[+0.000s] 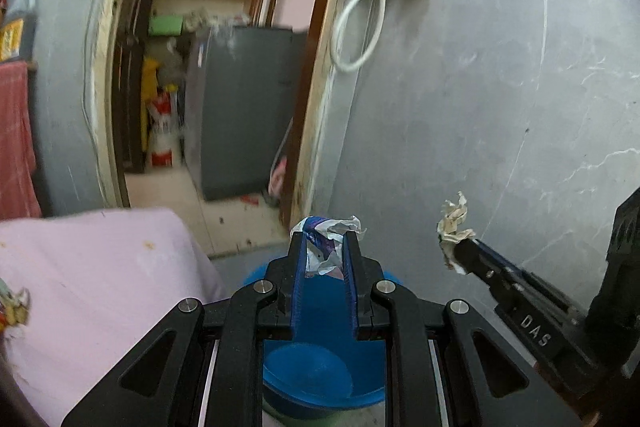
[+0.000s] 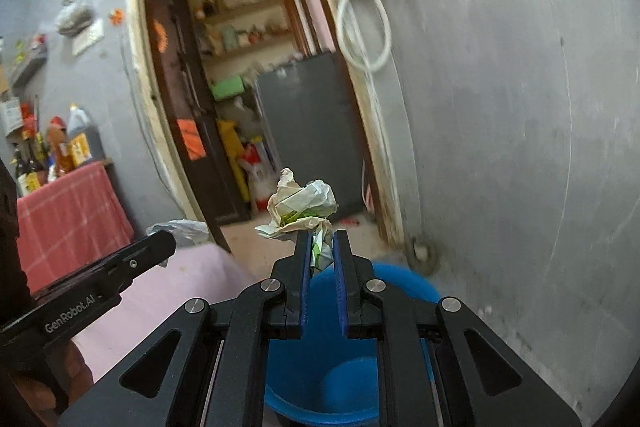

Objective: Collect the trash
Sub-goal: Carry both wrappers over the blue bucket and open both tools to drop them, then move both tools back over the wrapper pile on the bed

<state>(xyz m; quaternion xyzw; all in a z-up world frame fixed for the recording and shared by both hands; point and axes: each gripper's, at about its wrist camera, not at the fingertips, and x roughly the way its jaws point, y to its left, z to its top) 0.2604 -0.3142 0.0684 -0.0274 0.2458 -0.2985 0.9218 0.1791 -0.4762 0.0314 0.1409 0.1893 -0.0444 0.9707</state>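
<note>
My left gripper is shut on a crumpled blue-and-white wrapper and holds it above a blue plastic tub. My right gripper is shut on a crumpled white-and-green paper wad, above the same blue tub. In the left wrist view the right gripper comes in from the right with its paper wad. In the right wrist view the left gripper comes in from the left with its wrapper.
A pink cloth-covered surface lies left of the tub, with more trash at its left edge. A grey wall is on the right. An open doorway ahead shows a grey cabinet. A red cloth covers a stand with bottles.
</note>
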